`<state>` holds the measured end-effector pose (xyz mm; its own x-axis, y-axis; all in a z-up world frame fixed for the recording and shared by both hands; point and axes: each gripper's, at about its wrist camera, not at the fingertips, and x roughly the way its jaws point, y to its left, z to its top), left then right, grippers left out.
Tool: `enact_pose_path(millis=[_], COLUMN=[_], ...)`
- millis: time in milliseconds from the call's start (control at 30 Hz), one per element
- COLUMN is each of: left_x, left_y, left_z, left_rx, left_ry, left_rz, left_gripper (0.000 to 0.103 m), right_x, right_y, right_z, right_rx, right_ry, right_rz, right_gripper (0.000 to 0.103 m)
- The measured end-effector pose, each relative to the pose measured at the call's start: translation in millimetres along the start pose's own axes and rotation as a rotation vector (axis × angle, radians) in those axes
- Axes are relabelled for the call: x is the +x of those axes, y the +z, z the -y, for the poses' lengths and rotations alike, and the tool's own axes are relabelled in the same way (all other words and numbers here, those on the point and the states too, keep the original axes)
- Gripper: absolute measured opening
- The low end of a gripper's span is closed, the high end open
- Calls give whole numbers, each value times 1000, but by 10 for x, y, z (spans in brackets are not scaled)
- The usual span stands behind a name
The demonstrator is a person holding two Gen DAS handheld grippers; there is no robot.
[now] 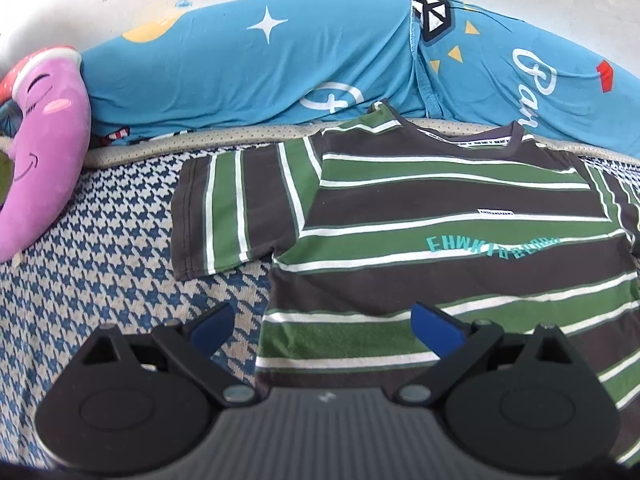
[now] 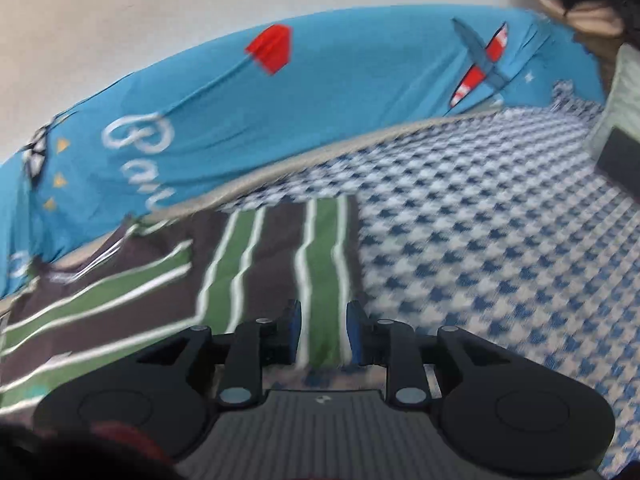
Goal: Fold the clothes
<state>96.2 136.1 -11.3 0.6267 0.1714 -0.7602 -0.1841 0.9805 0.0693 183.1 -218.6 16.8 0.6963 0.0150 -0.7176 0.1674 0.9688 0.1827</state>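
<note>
Blue-padded left tool point(image 1: 322, 326), spread wide and empty, hovers over the hem of a striped T-shirt point(image 1: 420, 240) lying flat on the houndstooth bed point(image 1: 100, 280); right tool point(image 2: 322, 330), narrowly parted, straddles its sleeve point(image 2: 280, 252) edge (grip uncertain). Light, limp cotton, best pinched at seams. No containers visible.

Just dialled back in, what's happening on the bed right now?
A person is working two handheld grippers over a striped T-shirt spread flat on the houndstooth bed cover, collar toward the blue pillow. The left gripper is open, hovering at the shirt's lower hem. The right gripper has its fingers narrowed around the sleeve; motion blur hides whether they grip it. No fold is made yet.
</note>
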Motion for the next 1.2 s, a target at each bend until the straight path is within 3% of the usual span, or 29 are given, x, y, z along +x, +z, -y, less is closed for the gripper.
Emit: enact_pose_path(millis=[233, 600, 767, 1200], left_x=[-66, -321, -406, -612], left_y=[-112, -424, -574, -899], left_z=[-5, 89, 61, -115], left_rx=[20, 40, -1, -63], left_ry=[12, -3, -11, 25], left_rz=[0, 3, -19, -36], left_gripper=[99, 102, 103, 103], right_x=[-254, -556, -662, -1080], right_y=[-301, -684, -847, -1204], right_z=[55, 47, 39, 423], right_rx=[5, -52, -80, -20], right_ry=[80, 100, 85, 81], right_rz=[-87, -132, -152, -159], right_gripper=[30, 32, 36, 37])
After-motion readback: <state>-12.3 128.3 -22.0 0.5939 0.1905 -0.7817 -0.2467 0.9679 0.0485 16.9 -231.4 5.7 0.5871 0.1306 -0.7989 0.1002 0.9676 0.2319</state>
